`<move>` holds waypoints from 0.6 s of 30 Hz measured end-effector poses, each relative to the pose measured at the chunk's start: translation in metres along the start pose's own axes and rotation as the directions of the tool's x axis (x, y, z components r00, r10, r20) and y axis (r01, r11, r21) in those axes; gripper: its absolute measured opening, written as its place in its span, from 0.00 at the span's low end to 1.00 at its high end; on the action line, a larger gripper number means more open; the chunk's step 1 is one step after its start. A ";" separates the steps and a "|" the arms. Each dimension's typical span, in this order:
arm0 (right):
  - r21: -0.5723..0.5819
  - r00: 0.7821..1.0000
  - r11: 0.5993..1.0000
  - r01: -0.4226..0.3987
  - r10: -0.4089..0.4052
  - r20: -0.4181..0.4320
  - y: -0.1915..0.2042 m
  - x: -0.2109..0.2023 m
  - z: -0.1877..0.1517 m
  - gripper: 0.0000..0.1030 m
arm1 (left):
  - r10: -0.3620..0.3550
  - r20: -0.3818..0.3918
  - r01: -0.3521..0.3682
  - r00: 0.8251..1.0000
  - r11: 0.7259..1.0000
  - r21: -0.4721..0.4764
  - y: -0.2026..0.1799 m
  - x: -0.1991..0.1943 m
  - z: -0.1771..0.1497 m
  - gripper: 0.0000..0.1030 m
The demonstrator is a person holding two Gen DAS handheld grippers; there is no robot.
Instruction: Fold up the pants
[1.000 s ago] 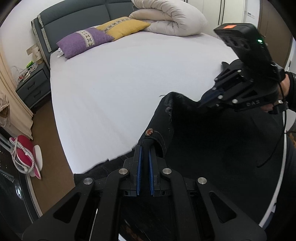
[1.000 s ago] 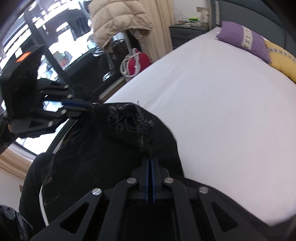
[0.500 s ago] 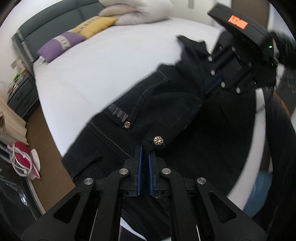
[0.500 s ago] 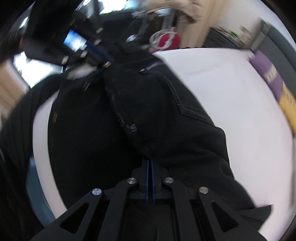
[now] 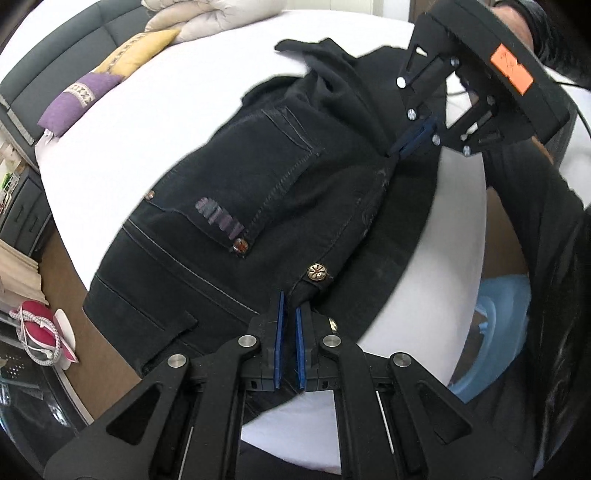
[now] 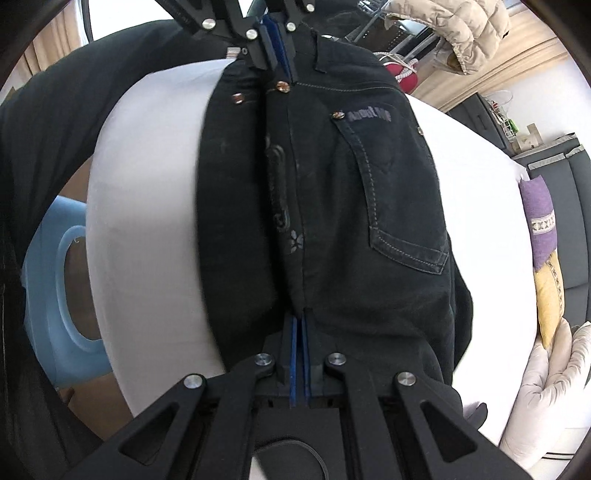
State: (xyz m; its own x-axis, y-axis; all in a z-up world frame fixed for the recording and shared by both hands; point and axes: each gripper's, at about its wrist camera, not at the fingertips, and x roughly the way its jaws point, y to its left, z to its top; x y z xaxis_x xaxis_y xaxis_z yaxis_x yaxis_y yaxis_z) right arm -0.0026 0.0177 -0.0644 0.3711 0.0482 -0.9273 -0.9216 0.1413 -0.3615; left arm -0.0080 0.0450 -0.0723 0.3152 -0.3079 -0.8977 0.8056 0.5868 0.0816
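Note:
Black denim pants lie stretched over the near edge of the white bed, a back pocket facing up. My left gripper is shut on the waistband, just below a metal button. My right gripper is shut on the seam at the other end of the seat. In the right wrist view the pants run from my right gripper up to the left gripper. The fabric hangs taut between the two grips.
A purple pillow, a yellow pillow and a rolled duvet lie at the head of the bed. A nightstand and a red-and-white object stand by the bed. A light blue object sits on the floor near the person's black sleeve.
Both grippers swung the pants from a bunched hold at the bed's edge down onto the sheet. The seat is now spread flat, and the right wrist has rolled.

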 end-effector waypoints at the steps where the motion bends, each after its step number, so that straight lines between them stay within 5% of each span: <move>1: -0.009 1.000 1.000 0.013 -0.013 -0.006 0.004 0.000 0.001 0.03 | -0.004 -0.002 0.004 1.000 1.000 -0.001 -0.002 0.002 0.001 0.04; 18: -0.021 0.995 0.995 0.093 -0.094 -0.035 0.032 -0.006 0.004 0.04 | -0.020 0.009 0.020 1.000 1.000 0.000 0.000 -0.003 -0.011 0.04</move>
State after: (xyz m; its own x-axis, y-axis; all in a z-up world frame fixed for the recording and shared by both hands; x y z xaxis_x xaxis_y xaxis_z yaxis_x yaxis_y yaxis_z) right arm -0.0341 0.0259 -0.0705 0.4518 -0.0001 -0.8921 -0.8852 0.1247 -0.4483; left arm -0.0147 0.0542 -0.0741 0.3038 -0.3260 -0.8952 0.8117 0.5805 0.0641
